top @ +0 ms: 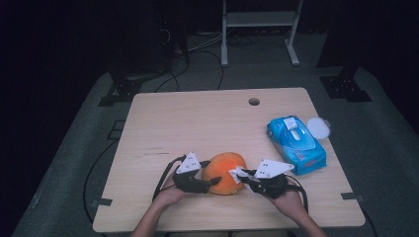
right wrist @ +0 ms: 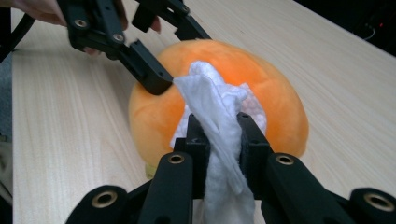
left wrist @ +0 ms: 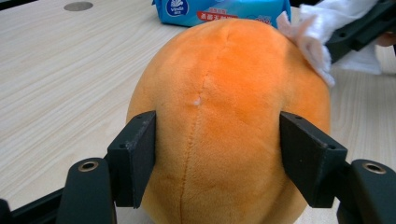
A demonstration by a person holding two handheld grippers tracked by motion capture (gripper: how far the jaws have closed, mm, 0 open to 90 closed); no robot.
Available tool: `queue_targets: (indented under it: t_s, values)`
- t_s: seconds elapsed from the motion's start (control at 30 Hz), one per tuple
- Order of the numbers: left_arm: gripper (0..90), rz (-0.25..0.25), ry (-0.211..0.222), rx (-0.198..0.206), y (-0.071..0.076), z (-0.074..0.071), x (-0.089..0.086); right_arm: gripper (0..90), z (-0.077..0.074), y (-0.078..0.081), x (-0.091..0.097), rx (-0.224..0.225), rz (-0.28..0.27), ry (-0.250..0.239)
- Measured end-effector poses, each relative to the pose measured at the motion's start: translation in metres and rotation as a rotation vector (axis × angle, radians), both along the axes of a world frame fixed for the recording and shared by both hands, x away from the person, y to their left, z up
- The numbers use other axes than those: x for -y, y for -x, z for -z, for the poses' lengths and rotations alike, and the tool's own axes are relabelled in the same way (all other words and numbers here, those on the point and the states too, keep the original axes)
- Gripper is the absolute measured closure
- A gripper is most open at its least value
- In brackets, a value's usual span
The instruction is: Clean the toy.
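Dark room, light wood table [top: 197,123] on grey floor. Orange plush [top: 225,173] sits near the front edge of the table, between the two grippers. Work in hand looks like wiping the plush with a wet wipe.

Progress, judged: pack [top: 296,143] is open with its lid [top: 318,127] flipped out, one wipe [right wrist: 215,112] is out and bunched against the top of the plush, so wiping seems underway. No visible stain or wet patch either way, so how much is left I cannot tell. Putting the wipe down and closing the pack likely remain.

Left gripper [left wrist: 217,149] comes in low from the plush's left, jaws clamped on its sides, pads pressing into the fabric, holding it steady. Left hand [top: 170,195] rests near the table edge.

Right gripper [right wrist: 218,140] comes from the right, jaws squeezed together on the wipe, the loose end pushed onto the plush. Right hand [top: 289,200] is low, angled inward.

Pack lies well apart at the right side; a hole [top: 254,101] marks the far edge.
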State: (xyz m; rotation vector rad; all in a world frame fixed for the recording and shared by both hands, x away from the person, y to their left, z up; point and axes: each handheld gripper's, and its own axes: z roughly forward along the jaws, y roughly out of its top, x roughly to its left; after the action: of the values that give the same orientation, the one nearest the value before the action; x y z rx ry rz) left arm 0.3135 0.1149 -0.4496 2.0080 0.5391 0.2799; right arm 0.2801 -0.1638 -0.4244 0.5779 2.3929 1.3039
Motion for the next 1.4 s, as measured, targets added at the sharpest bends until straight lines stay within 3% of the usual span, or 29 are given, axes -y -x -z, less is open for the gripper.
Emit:
queue_targets:
  t_s: [0.23, 0.4, 0.5, 0.7, 0.83, 1.07, 1.17, 1.33, 1.4]
  values:
    - [31.6, -0.001, 0.009, -0.005, -0.001, 0.001, -0.002, 77.1, 0.011, -0.009, 0.019, -0.056, 0.069, 0.014]
    - [31.5, -0.01, 0.032, -0.035, -0.006, 0.003, -0.008, 77.1, 0.004, 0.001, 0.011, -0.03, 0.021, -0.022]
    - [31.3, -0.007, 0.04, -0.047, -0.007, 0.004, -0.01, 77.0, 0.005, 0.004, 0.006, -0.024, 0.001, -0.004]
    - [31.5, 0.018, 0.032, -0.021, -0.005, 0.005, -0.007, 77.0, 0.013, -0.012, 0.019, -0.081, 0.053, -0.024]
    - [31.5, 0.05, 0.01, 0.024, 0.001, 0.006, 0.0, 76.9, 0.018, -0.024, 0.023, -0.127, 0.092, -0.039]
    - [30.8, 0.107, -0.021, 0.072, 0.007, 0.004, 0.003, 76.9, 0.009, -0.033, 0.021, -0.131, 0.102, -0.148]
    - [30.3, 0.11, -0.02, 0.073, 0.008, 0.004, 0.004, 76.9, 0.009, -0.034, 0.023, -0.124, 0.094, -0.154]
    - [30.2, 0.099, -0.01, 0.052, 0.005, 0.005, 0.001, 76.9, 0.018, -0.04, 0.029, -0.216, 0.104, -0.187]
    - [30.2, 0.095, -0.01, 0.048, 0.004, 0.005, 0.0, 76.9, 0.019, -0.039, 0.03, -0.22, 0.114, -0.158]
